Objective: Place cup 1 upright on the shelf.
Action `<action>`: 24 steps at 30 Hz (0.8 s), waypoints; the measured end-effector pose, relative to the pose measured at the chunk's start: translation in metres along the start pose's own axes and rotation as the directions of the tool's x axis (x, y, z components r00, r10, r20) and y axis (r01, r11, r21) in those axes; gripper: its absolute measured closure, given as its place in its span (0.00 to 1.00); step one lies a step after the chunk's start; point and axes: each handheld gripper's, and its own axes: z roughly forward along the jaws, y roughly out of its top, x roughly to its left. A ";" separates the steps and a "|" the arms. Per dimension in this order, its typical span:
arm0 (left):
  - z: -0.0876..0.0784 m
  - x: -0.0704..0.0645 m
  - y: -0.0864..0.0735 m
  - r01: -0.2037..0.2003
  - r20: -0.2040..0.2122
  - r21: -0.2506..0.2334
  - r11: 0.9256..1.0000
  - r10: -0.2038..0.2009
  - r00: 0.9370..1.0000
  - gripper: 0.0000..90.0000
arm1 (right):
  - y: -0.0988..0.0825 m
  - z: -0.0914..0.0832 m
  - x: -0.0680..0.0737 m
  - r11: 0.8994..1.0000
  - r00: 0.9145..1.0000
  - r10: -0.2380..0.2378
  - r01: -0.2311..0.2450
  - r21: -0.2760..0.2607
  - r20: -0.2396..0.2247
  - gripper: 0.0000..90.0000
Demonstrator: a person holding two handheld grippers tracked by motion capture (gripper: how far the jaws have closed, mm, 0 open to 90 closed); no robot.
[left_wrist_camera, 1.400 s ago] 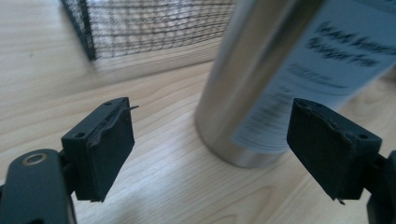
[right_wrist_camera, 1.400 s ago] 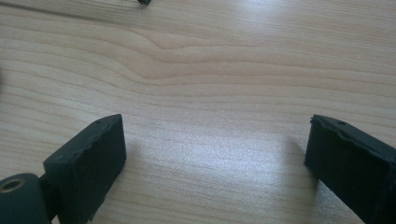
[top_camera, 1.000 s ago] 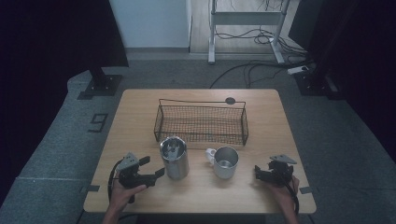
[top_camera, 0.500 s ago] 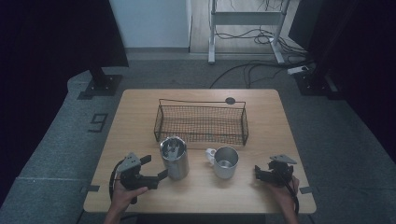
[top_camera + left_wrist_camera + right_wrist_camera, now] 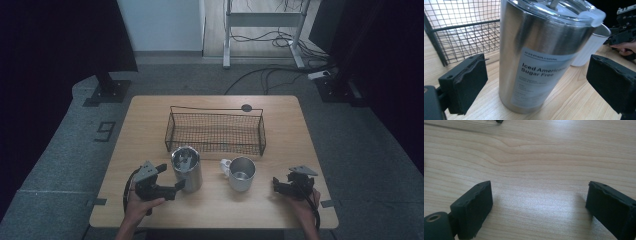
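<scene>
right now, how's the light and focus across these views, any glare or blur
High view: dim overall, room edges nearly black, the table the brightest patch. Left gripper view: sharp on the steel tumbler, with bright streaks of glare down its side; the wire basket behind looks washed out. Right gripper view: soft glare on the wood, black pads slightly blurred.

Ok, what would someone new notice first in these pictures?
Probably the tall steel tumbler with a clear lid near the table's front, framed by the left tongs, whose jaws have just been opening and stand clear of it. Next, the black wire basket behind it and the white-handled steel mug beside it.
</scene>
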 end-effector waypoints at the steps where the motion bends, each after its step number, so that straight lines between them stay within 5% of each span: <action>1: 0.001 0.000 0.001 -0.002 -0.002 0.002 1.000 0.002 1.000 0.03 | 0.000 0.000 0.000 1.000 1.000 0.000 0.000 0.000 0.000 0.08; 24: 0.040 -0.007 0.013 -0.038 -0.036 0.030 0.999 0.039 0.999 0.01 | 0.000 0.000 -0.001 1.000 1.000 0.002 -0.002 -0.001 0.002 0.08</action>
